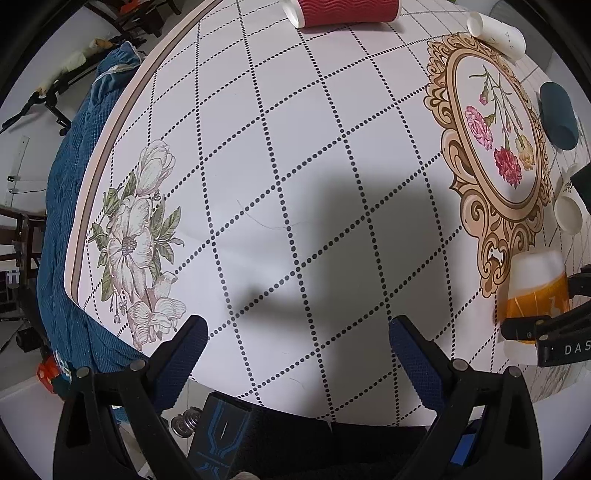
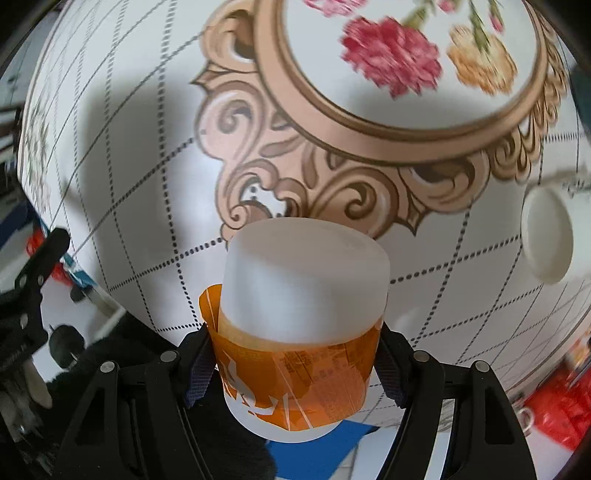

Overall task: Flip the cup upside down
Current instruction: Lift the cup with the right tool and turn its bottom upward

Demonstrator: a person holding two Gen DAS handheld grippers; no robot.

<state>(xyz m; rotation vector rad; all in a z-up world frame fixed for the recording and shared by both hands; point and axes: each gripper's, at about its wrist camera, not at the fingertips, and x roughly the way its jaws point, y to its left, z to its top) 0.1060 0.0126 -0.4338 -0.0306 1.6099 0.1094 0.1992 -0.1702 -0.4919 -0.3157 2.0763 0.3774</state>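
Observation:
My right gripper (image 2: 295, 363) is shut on a white cup with an orange band (image 2: 299, 328). Its closed base points away from the camera, over the near part of the table (image 2: 140, 184). The same cup shows at the right edge of the left wrist view (image 1: 535, 295), with the right gripper's black fingers (image 1: 532, 326) across it. My left gripper (image 1: 295, 350) is open and empty, its blue pads spread above the table's near edge.
A red ribbed cup (image 1: 347, 11) and a white cup (image 1: 496, 33) lie on their sides at the far edge. A dark teal cup (image 1: 557, 114) and another white cup (image 1: 569, 214) lie at the right. A blue cloth (image 1: 81, 184) hangs at the left.

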